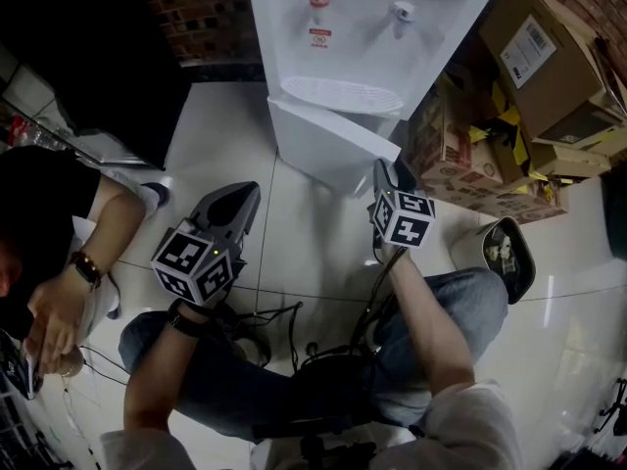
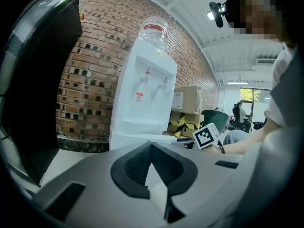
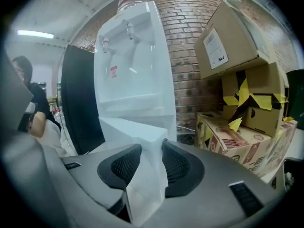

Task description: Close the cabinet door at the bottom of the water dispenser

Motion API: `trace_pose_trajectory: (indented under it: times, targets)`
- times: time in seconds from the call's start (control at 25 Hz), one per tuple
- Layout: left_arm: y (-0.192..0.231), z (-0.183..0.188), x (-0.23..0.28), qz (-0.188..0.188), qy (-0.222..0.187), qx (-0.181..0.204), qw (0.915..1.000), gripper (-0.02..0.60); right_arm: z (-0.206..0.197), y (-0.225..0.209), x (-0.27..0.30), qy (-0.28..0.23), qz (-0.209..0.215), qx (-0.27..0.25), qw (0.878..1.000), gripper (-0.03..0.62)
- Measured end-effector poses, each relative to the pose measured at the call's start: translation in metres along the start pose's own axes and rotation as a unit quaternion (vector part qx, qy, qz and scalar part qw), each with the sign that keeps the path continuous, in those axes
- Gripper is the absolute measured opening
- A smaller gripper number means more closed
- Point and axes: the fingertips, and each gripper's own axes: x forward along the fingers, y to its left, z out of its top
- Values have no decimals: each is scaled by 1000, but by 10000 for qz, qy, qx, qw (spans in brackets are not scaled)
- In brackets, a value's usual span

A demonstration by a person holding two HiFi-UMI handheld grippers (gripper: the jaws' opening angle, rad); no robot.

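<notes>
The white water dispenser [image 1: 362, 27] stands against the brick wall, and its bottom cabinet door [image 1: 328, 130] is swung out toward me. My right gripper [image 1: 385, 172] is at the door's free edge. In the right gripper view the white door panel [image 3: 137, 132] fills the gap between the dark pads [image 3: 178, 167], which press on it from both sides. My left gripper [image 1: 240, 196] hovers over the tiled floor left of the door and touches nothing. Its jaws meet at the tips in the left gripper view [image 2: 151, 144], with the dispenser [image 2: 145, 99] beyond them.
Stacked cardboard boxes [image 1: 549, 57] crowd the dispenser's right side. A bin with a dark liner [image 1: 505, 253] stands near my right knee. A tall black cabinet [image 2: 42, 70] is left of the dispenser. A seated person [image 1: 59, 223] is at the left. Cables [image 1: 284, 321] lie by my legs.
</notes>
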Motion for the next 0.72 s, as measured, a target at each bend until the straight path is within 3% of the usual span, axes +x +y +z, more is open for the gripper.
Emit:
trace_pose_trajectory:
  times: [0.28, 0.52, 0.72]
  targets:
    - [16, -7, 12, 37, 47, -217, 9997, 14, 12, -20, 27, -106, -231, -111, 9996, 153]
    - [24, -2, 20, 143, 45, 23, 9999, 14, 21, -36, 52, 10, -286, -142, 9995, 138]
    - [35, -9, 29, 74, 23, -264, 9996, 14, 32, -48, 74, 34, -274, -190, 9994, 132]
